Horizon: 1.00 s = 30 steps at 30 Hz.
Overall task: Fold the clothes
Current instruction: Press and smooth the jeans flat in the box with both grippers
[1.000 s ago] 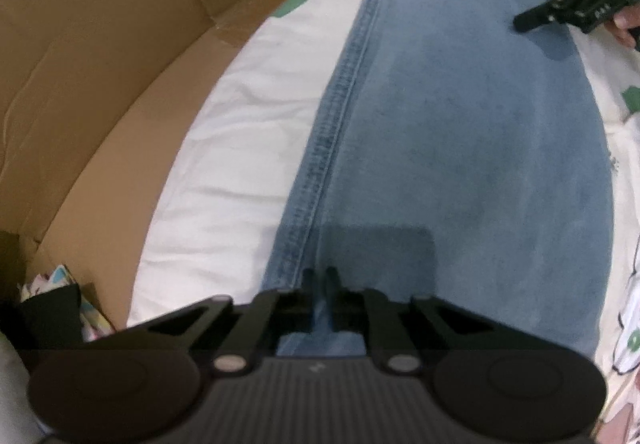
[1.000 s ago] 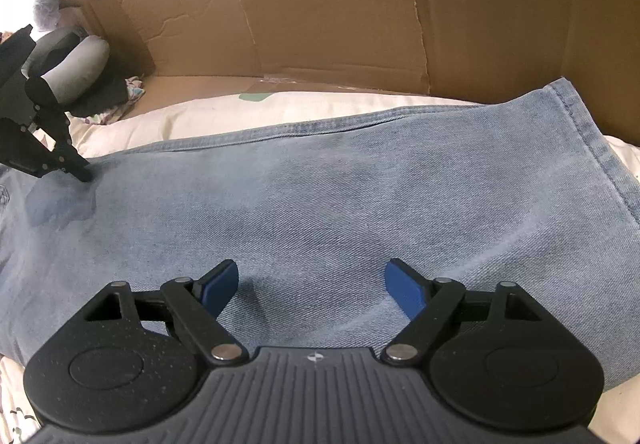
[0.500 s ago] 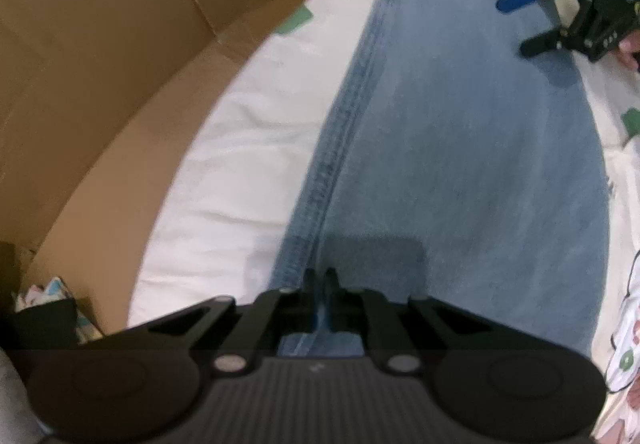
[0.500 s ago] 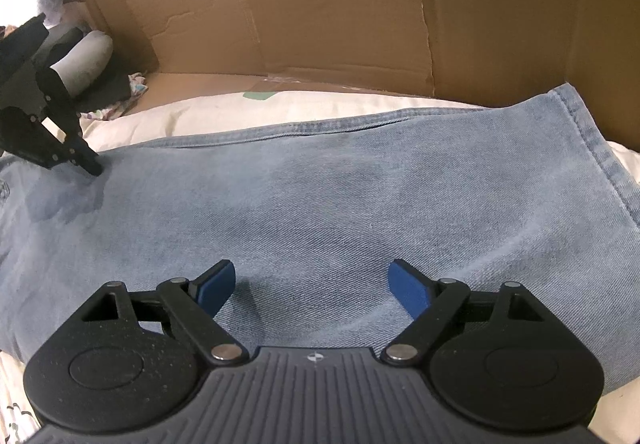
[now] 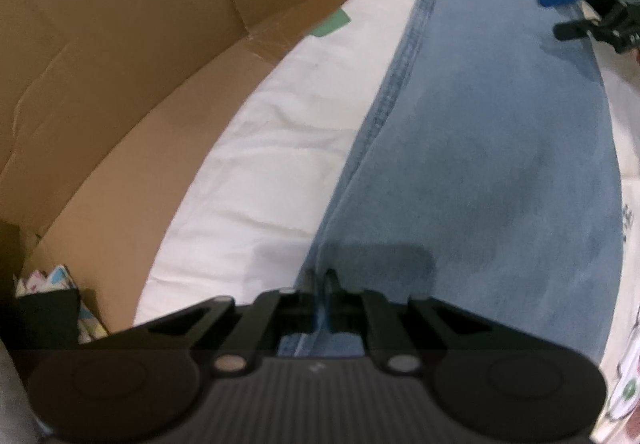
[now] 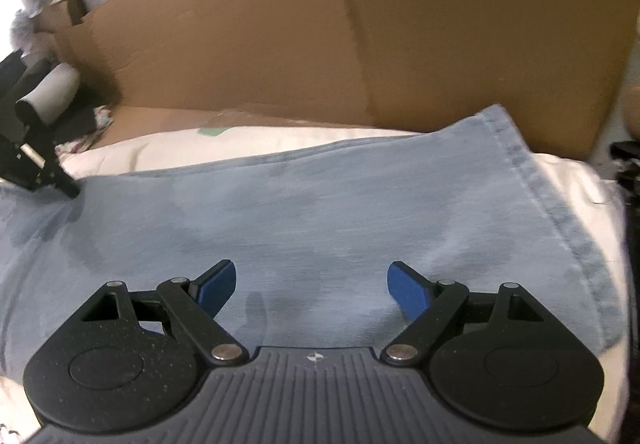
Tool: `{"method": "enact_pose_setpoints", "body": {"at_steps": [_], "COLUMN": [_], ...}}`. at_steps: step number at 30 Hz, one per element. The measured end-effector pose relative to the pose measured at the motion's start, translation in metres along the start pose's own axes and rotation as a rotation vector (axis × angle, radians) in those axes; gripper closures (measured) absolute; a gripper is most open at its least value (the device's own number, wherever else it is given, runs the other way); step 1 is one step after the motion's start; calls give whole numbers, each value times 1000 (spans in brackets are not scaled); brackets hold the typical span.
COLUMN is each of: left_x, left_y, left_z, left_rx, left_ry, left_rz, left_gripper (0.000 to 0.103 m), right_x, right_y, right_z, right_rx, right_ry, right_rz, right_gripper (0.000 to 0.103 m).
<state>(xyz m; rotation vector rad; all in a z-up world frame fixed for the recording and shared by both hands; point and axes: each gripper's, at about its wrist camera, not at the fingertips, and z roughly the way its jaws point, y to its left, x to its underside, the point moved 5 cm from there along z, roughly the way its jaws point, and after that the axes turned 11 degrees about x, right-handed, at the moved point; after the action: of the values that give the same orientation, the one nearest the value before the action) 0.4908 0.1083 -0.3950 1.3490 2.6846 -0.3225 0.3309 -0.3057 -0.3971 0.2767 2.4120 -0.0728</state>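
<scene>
Left wrist view: the left tool (image 5: 320, 284) points steeply down, its jaws pinched together on the seamed edge of the jeans (image 5: 480, 164), a sliver of denim showing between the fingertips. The jeans stretch away from it as one long leg across the white bedding (image 5: 260, 184), the long axis running straight ahead toward the right tool (image 5: 568, 14), which sits near the far hem end. A cardboard wall (image 5: 120, 64) rises on the left.

Right wrist view: the right tool (image 6: 312, 284) hangs over the leg with jaws wide apart and nothing between the blue pads (image 6: 408, 296). Here the leg runs crosswise, hem (image 6: 532, 180) to the right, left tool (image 6: 44, 172) far left at the edge. Only this view shows the hem; for a fold the right tool looks nearer to it.
</scene>
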Motion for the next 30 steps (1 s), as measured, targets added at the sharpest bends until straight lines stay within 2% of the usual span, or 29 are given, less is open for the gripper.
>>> {"method": "enact_pose_setpoints", "body": {"at_steps": [4,8,13,17,23,28,30], "left_x": [-7,-28,-58,-74,-87,-98,-101], "left_y": [-8,-26,-48,-52,-50,-48,-49], "left_z": [-2,6,14,19,32,35,34], "left_rx": [37,79,131,180,198,207,201], "left_ry": [-25,-46,-80,-120,-132,-121,-118], "left_rz": [-4,17,31,-19,-45,-43,-25], "left_gripper": [97,91,89,89,89,89,99], "right_x": [6,13,20,27,34,37,35], "right_y": [-13,-23,-28,-33,-46,-47,-50], "right_z": [-5,-8,-18,-30,-28,-27,-27], "right_rx": [33,45,32,17,34,43,53], "right_ry": [-5,-2,17,32,35,28,21], "right_rz": [34,70,57,18,68,40,37], "right_gripper": [16,16,16,16,16,16,16]}}
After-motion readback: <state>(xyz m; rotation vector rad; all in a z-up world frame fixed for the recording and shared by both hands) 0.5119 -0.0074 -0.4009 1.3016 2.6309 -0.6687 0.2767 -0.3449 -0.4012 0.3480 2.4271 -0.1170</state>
